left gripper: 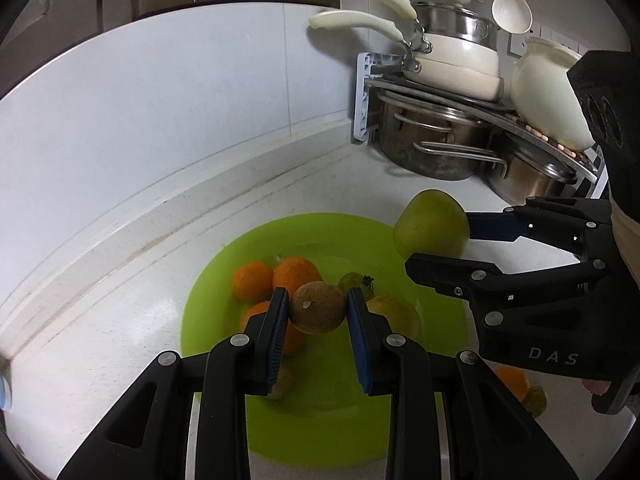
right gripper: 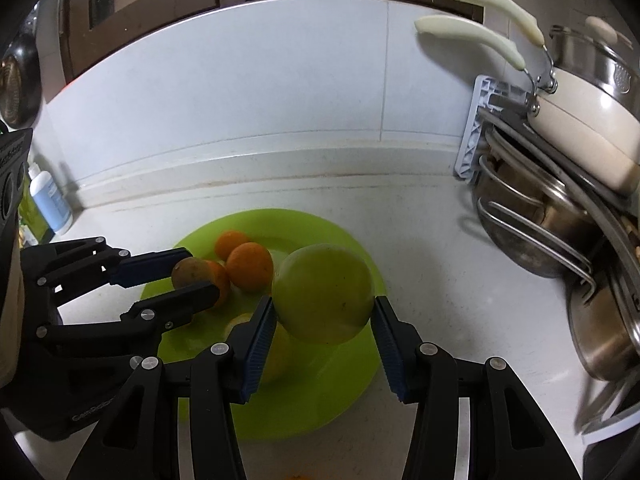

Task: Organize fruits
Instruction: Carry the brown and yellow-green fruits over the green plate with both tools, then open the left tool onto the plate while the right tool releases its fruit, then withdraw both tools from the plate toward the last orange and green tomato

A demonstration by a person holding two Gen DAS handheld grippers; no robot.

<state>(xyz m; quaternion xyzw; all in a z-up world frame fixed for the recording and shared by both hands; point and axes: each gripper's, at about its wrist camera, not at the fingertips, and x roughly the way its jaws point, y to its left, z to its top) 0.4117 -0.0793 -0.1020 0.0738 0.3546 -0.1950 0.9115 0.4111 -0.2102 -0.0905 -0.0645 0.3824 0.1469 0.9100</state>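
A lime-green plate [left gripper: 320,420] [right gripper: 320,392] lies on the white counter and holds several oranges [left gripper: 294,276] [right gripper: 250,266] and some yellowish fruits [left gripper: 396,314]. My left gripper [left gripper: 318,306] [right gripper: 192,276] is shut on a small brown round fruit [left gripper: 318,308] [right gripper: 188,272], held just above the plate. My right gripper [right gripper: 324,308] [left gripper: 456,236] is shut on a large green fruit [right gripper: 324,292] [left gripper: 432,226], held over the plate's right side. In the left wrist view the right gripper reaches in from the right edge.
A rack [left gripper: 364,96] [right gripper: 474,132] of steel pots and cream pans [left gripper: 456,60] stands at the back right. A white-and-blue bottle [right gripper: 50,202] sits at the far left by the wall. An orange [left gripper: 514,382] and another small fruit lie on the counter right of the plate.
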